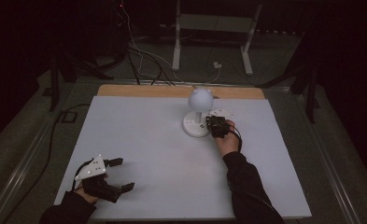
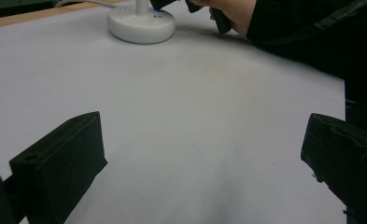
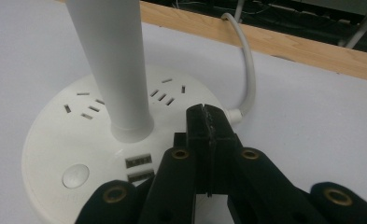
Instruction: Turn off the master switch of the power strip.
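- Socket-base desk lamp (image 1: 198, 114) standing toward the far right of the white tabletop (image 1: 144, 140), globe shade (image 1: 201, 97) on a white stem (image 3: 111, 60) above a round base (image 3: 50, 140).
- Right gripper (image 3: 208, 119) clenched on nothing, jaws pressed flat together, tip poised over the near-right part of the base, just beside the stem; touching the base or hovering above it: cannot be told.
- Left gripper (image 1: 123, 174) released, jaws spread wide, resting at the near-left of the tabletop, well apart from the lamp.
- Likely step: pressing the round button (image 3: 76, 176) on the front of the base with the closed tip.
- Best done by swinging the tip across the USB ports (image 3: 139, 168) toward the button, not straight down where it now sits.
- Worth keeping the jaws shut, so that one blunt point meets the button squarely.
- Press straight down, short and light; a slanted push would probably slide the base over the smooth tabletop.
- Steer clear of the stem to avoid tipping the lamp, and of the socket slots (image 3: 90, 109), where a jaw corner could catch.
- No tugging at the white power cord (image 3: 249, 70) running off the far side of the base toward the wooden edge (image 3: 288, 46).
- Optional: left gripper brought up to steady the base, should it shift.
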{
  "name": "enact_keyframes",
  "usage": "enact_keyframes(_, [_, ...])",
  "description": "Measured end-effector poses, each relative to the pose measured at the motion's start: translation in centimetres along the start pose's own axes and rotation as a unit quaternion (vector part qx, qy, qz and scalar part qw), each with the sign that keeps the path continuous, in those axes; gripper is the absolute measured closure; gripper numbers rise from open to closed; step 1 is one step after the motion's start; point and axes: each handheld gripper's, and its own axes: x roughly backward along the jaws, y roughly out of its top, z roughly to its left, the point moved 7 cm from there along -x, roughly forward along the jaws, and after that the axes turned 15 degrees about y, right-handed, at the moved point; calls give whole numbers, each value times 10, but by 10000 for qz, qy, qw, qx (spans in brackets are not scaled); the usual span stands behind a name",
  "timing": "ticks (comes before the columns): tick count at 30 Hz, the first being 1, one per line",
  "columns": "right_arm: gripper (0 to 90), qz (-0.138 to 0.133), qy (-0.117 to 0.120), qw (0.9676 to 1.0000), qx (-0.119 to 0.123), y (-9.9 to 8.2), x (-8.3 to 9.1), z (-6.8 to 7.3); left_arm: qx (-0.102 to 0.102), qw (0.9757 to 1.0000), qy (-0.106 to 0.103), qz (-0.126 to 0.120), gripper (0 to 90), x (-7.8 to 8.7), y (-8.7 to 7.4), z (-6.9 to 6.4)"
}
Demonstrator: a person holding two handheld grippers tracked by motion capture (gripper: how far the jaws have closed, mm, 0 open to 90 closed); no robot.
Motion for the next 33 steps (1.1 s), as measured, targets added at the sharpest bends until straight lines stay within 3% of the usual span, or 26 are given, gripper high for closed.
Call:
enact_keyframes(18, [900,60,-21,9999,145,0,0,0,29,10000,-20,-40,3,0,1,0])
enact_keyframes(24, [900,106,-202,9994,261,0,-1,3,26,10000,-18,-13,3,0,0,-1])
enact_keyframes(33, [900,260,-284,9991,181,1,-2,4,17,10000,-18,3,3,0,0,-1])
